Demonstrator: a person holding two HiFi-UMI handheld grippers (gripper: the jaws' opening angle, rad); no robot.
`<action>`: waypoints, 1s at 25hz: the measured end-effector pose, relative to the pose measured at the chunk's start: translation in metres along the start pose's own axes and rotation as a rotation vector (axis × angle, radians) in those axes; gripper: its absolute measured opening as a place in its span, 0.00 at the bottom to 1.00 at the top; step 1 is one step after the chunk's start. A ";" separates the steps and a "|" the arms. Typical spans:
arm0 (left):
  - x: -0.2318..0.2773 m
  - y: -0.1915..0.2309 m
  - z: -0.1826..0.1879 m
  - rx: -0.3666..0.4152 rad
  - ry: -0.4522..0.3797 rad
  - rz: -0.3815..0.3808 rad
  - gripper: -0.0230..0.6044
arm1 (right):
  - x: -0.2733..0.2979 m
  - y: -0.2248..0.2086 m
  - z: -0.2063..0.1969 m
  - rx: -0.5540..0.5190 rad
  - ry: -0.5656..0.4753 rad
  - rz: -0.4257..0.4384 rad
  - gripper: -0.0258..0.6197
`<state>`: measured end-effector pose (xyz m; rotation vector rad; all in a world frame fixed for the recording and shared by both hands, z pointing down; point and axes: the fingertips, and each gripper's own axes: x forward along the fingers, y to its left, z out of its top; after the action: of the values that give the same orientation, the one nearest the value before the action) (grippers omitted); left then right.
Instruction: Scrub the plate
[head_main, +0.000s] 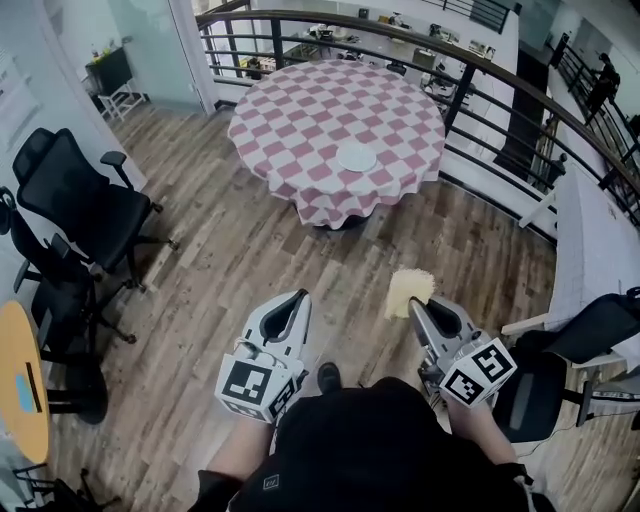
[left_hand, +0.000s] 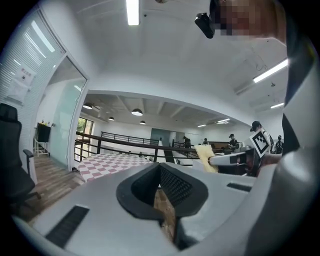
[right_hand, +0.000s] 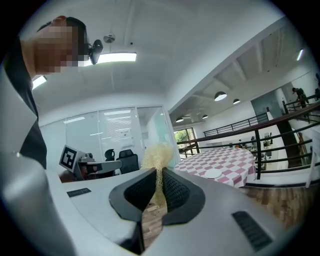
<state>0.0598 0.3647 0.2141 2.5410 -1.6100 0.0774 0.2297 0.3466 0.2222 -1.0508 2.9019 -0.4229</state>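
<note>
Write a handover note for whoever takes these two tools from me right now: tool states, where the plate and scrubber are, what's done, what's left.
Left tool: shut, empty.
Right tool: shut on the yellow scrubber, which sticks out past the jaws.
White plate: lies on the checked round table, ahead across the wooden floor; both tools are well short of it.
Done: scrubber in grip.
Left: reach the table, perhaps steady the plate with the left tool, scrub it.
</note>
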 end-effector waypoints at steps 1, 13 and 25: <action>0.006 0.007 0.001 -0.003 0.002 -0.005 0.04 | 0.007 -0.002 0.001 0.000 0.005 -0.002 0.10; 0.096 0.055 -0.009 -0.046 0.055 -0.029 0.04 | 0.079 -0.074 0.002 0.047 0.050 -0.020 0.10; 0.138 0.091 -0.021 -0.097 0.101 -0.059 0.04 | 0.129 -0.103 -0.016 0.079 0.105 0.002 0.10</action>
<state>0.0371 0.2050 0.2585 2.4675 -1.4651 0.1169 0.1927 0.1937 0.2733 -1.0461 2.9480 -0.6044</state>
